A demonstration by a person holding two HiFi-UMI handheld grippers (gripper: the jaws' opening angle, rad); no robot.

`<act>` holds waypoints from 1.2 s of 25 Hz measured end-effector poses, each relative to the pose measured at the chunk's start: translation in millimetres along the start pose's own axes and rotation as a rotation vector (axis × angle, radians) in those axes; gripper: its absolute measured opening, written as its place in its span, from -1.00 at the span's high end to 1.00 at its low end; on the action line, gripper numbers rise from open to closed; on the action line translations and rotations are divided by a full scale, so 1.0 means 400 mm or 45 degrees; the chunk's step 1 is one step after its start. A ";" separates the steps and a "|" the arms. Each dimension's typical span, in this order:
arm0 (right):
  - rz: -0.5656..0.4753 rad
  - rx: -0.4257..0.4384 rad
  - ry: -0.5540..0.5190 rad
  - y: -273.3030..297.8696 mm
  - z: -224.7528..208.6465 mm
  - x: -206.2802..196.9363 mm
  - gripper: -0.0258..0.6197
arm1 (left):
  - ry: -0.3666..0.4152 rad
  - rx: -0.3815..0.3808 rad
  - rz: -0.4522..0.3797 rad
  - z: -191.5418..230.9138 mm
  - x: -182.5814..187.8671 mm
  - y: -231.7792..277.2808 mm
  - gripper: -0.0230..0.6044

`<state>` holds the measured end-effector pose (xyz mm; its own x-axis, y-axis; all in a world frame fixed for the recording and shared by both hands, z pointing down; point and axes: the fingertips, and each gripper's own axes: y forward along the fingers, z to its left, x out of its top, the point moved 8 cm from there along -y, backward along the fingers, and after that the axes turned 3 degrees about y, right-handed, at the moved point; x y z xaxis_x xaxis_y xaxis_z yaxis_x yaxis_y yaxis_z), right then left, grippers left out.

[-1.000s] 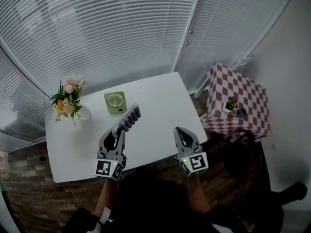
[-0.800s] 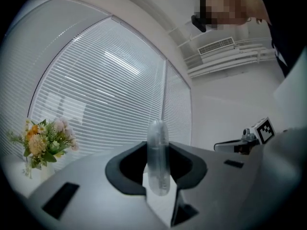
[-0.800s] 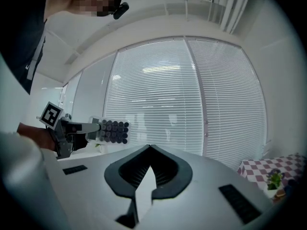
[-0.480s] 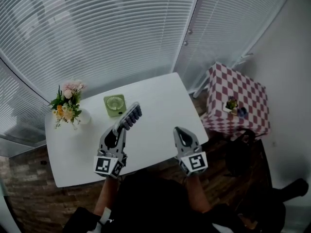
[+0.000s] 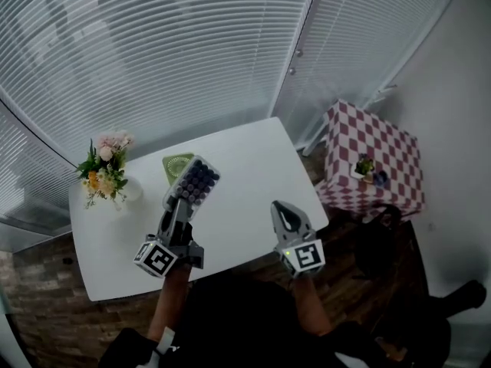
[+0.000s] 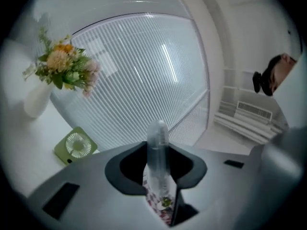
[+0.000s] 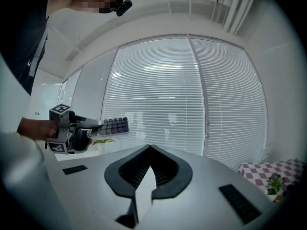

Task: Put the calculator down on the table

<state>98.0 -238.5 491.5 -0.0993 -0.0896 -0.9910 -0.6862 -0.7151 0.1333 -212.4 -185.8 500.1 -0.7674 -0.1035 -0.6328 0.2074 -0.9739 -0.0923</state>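
Observation:
In the head view my left gripper [image 5: 179, 204] is shut on the near end of a grey calculator [image 5: 192, 182] with dark keys. It holds the calculator in the air above the white table [image 5: 253, 167], key face turned up. The left gripper view shows the calculator [image 6: 157, 145] edge-on, clamped between the jaws of my left gripper [image 6: 157, 169]. My right gripper [image 5: 282, 215] hovers over the table's near edge, shut and holding nothing. From the right gripper view the calculator [image 7: 114, 125] sticks out of the left gripper [image 7: 88, 128], while the right gripper's [image 7: 149, 152] tips meet.
A green desk fan [image 5: 173, 162] lies on the table, partly behind the calculator. A white vase of flowers [image 5: 105, 171] stands at the table's far left. A checked side table [image 5: 376, 156] with a small plant [image 5: 365, 164] stands to the right. Window blinds run behind.
My left gripper has rolled, turning the calculator from edge-on to key face up, and has shifted a little left and away. The right gripper has stayed put.

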 end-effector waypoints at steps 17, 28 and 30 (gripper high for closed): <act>-0.011 0.032 0.027 0.035 0.005 0.026 0.90 | -0.521 -0.020 -0.055 0.001 -0.007 0.017 0.61; -0.010 0.024 0.047 0.031 -0.005 0.010 0.90 | -0.628 -0.004 0.184 0.086 -0.120 0.056 0.61; -0.008 0.015 0.057 0.028 -0.004 0.013 0.90 | -0.636 -0.002 0.211 0.102 -0.138 0.060 0.61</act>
<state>91.1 -248.2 488.0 -0.0627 -0.1161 -0.9912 -0.6949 -0.7078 0.1269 -189.8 -211.7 564.3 -0.9197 -0.3403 -0.1958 0.3513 -0.9360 -0.0235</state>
